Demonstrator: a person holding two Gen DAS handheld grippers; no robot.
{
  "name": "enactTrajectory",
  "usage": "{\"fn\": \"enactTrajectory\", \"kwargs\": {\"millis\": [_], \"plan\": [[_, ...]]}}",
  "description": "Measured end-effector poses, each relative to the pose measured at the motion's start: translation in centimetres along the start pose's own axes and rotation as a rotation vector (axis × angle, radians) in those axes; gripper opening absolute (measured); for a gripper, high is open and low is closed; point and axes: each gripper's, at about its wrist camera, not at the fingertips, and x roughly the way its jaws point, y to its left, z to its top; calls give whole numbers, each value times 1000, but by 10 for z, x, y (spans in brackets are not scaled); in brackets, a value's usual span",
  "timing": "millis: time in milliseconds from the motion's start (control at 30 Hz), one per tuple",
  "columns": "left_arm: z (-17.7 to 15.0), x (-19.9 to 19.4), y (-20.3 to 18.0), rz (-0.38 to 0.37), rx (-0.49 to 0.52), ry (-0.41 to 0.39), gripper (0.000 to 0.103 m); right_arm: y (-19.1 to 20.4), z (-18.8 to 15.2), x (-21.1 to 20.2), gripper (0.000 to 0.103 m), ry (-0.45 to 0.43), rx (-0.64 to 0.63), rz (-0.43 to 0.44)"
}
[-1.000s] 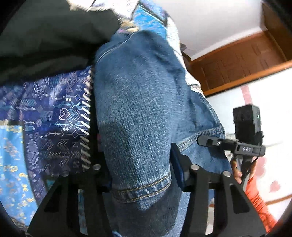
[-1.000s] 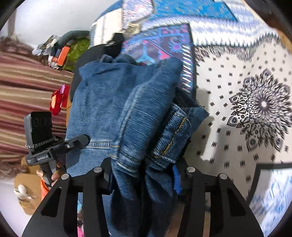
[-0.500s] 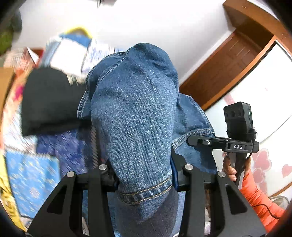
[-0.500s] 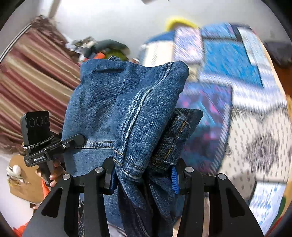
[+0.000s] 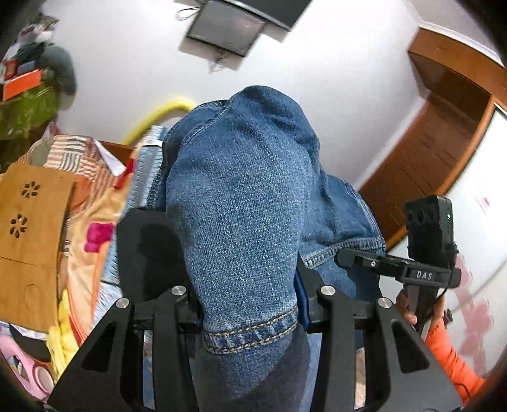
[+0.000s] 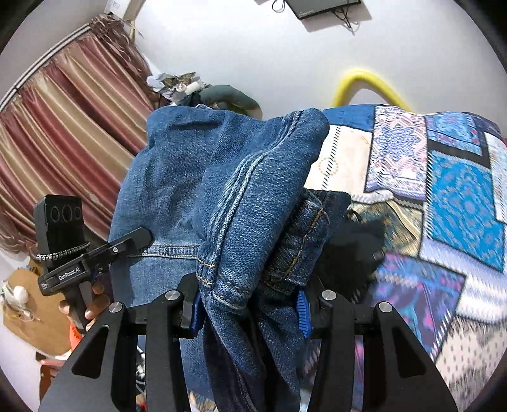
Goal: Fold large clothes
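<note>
A pair of blue jeans [image 5: 240, 196] fills the middle of both wrist views, bunched and lifted off the bed. My left gripper [image 5: 248, 312] is shut on a hemmed fold of the denim, which bulges up between its fingers. My right gripper [image 6: 248, 305] is shut on another thick bunch of the jeans [image 6: 253, 202], with seams and a darker inner fold showing. Each gripper appears in the other's view, held by a hand with an orange sleeve: the right gripper [image 5: 351, 258] and the left gripper [image 6: 136, 237], both with tips at the denim.
A patchwork bedspread [image 6: 443, 196] lies below at the right, with a black garment [image 6: 351, 247] on it. A wooden board [image 5: 28, 237] and mixed clothes sit at the left. Striped curtains [image 6: 63, 126], a wall-mounted screen [image 5: 228, 28] and a wooden door frame [image 5: 443, 133] surround the bed.
Both grippers have risen with the jeans and tilted up, so wall, screen and curtain now show where the bedspread filled the views. The left gripper's jaws closed a little tighter on the denim.
</note>
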Motion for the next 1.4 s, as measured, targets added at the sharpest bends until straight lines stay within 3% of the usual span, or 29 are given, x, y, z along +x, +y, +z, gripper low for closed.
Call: {"fn": "enactTrajectory", "kwargs": {"millis": [200, 333, 400, 600, 800, 967, 1200, 1400], "plan": [[8, 64, 73, 57, -103, 53, 41, -31, 18, 76, 41, 57, 19, -65], [-8, 133, 126, 121, -188, 176, 44, -75, 13, 139, 42, 145, 87, -137], [-18, 154, 142, 158, -188, 232, 51, -90, 6, 159, 43, 189, 83, -180], [-24, 155, 127, 240, -98, 226, 56, -103, -3, 151, 52, 223, 95, -188], [-26, 123, 103, 355, -38, 198, 57, -74, -10, 101, 52, 148, -3, -282], [-26, 65, 66, 348, 8, 105, 57, -24, -14, 33, 52, 32, -80, -261], [-33, -52, -29, 341, 143, -124, 57, 66, -26, -62, 52, -206, -192, -207], [-67, -144, -107, 355, 261, -356, 57, 136, -70, -140, 52, -429, -284, -146]]}}
